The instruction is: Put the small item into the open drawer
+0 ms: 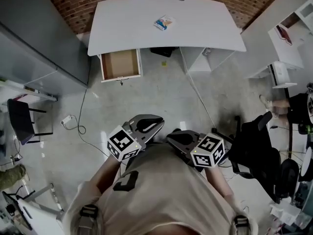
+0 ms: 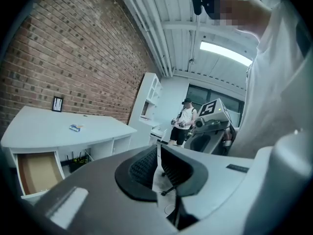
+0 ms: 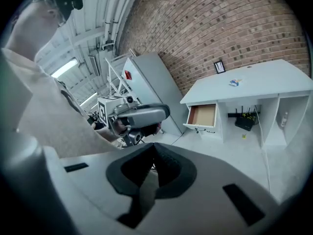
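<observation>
The small item (image 1: 164, 22), a blue and yellow packet, lies on the white desk (image 1: 127, 23) against the brick wall. The open drawer (image 1: 120, 65) sticks out under the desk's left end, its brown inside bare. Both grippers are held close to my chest, far from the desk. My left gripper (image 1: 155, 121) and right gripper (image 1: 172, 137) point toward each other, both shut with nothing between their jaws. The left gripper view shows my left gripper (image 2: 157, 151), the packet (image 2: 75, 128) and the drawer (image 2: 36, 173). The right gripper view shows my right gripper (image 3: 154, 148), the packet (image 3: 235, 82) and the drawer (image 3: 203, 114).
A black office chair (image 1: 254, 146) stands at my right, and a grey cabinet (image 1: 39, 33) and a small black chair (image 1: 22, 121) at the left. A cable with a white adaptor (image 1: 67, 120) lies on the floor. White shelves (image 1: 288, 33) line the right side. Another person (image 2: 186, 121) stands far off.
</observation>
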The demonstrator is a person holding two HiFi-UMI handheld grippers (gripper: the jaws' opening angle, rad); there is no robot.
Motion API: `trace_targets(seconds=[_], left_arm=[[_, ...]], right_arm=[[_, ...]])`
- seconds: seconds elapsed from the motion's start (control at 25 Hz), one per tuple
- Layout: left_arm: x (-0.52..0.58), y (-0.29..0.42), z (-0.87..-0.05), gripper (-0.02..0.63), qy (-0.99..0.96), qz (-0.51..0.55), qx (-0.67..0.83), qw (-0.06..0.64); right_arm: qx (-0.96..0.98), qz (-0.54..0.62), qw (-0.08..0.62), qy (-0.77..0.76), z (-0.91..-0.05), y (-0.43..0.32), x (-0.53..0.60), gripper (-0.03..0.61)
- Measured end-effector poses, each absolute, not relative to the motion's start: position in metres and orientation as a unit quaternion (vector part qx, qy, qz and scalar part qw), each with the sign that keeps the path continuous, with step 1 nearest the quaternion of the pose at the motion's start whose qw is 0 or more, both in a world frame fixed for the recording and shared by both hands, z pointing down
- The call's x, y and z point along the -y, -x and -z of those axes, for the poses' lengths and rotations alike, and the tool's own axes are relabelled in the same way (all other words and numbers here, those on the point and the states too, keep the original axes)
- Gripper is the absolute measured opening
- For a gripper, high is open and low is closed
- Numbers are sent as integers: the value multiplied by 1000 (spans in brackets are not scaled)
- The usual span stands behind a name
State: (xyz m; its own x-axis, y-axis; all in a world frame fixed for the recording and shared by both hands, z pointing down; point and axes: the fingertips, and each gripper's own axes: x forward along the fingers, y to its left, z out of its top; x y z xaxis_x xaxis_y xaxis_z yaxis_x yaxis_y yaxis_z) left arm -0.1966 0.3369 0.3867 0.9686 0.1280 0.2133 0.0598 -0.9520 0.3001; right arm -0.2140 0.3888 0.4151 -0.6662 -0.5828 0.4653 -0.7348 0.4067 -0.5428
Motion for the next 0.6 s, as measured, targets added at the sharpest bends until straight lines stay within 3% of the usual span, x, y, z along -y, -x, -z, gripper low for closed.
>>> trace_targets(seconds=[0.6], left_arm=[[-374,124,-369,23,-985,-129,-42,110]], right_arm=[[843,-356,81,-395,-407,138,-390,5]])
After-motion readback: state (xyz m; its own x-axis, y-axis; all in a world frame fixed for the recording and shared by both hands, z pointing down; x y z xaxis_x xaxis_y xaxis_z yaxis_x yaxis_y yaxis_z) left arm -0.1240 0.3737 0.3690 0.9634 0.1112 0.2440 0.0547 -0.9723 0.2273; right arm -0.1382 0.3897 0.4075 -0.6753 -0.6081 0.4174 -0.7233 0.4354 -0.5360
